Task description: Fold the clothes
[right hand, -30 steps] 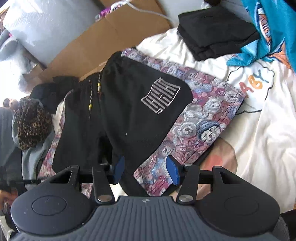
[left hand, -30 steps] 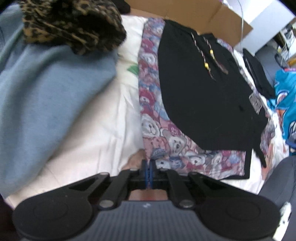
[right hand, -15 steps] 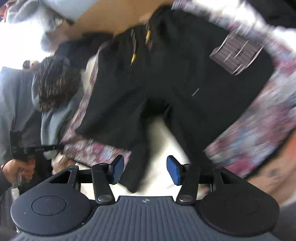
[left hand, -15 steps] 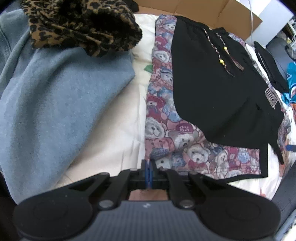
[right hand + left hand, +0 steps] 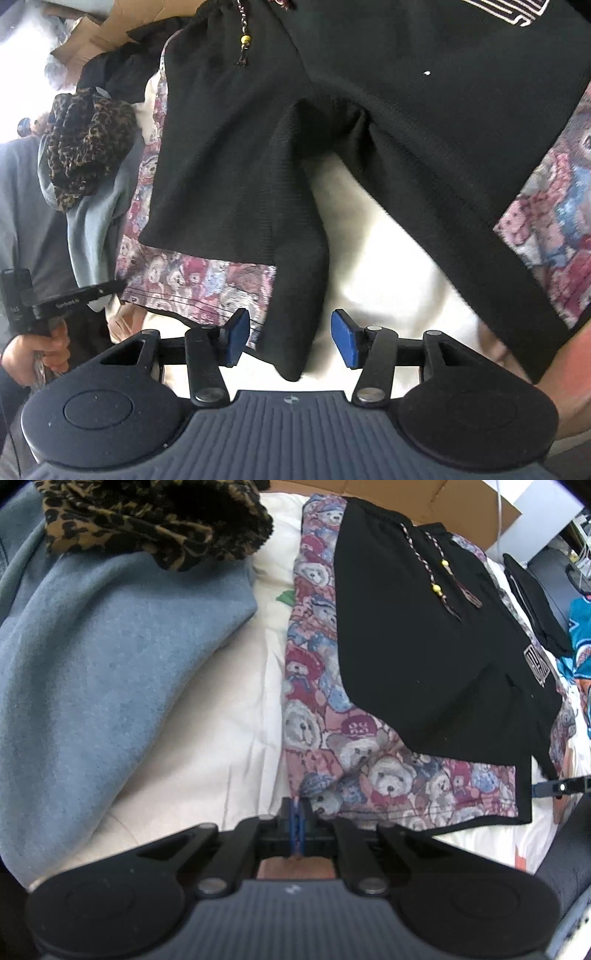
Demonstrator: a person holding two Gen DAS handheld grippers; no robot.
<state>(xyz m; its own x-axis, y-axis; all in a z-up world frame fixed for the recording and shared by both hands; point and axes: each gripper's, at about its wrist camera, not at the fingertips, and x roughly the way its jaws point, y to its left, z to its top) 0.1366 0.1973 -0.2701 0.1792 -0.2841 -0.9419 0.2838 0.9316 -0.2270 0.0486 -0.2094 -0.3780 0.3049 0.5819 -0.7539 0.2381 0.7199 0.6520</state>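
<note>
Black shorts (image 5: 413,635) with teddy-bear print panels (image 5: 369,760) lie flat on a white bed sheet (image 5: 221,716). My left gripper (image 5: 296,814) is shut on the near left corner of the bear-print hem; in the right wrist view it (image 5: 118,285) meets that same corner. Low over the shorts' crotch, my right gripper (image 5: 290,339) stands open. The black inner leg tip (image 5: 295,332) lies between its blue pads (image 5: 234,338), and neither pad presses on it. The drawstring with yellow beads (image 5: 437,589) rests on the waistband side.
A blue-grey sweatshirt (image 5: 92,657) with a leopard-print garment (image 5: 155,520) on it lies left of the shorts. A cardboard box (image 5: 443,498) stands behind. Folded black clothes (image 5: 532,605) and a teal garment (image 5: 580,635) lie to the right. A hand (image 5: 33,354) holds the left gripper's handle.
My right gripper has dropped and swung in from a view of the whole shorts to just above the inner leg. The left gripper stays shut on the hem corner, slightly lower.
</note>
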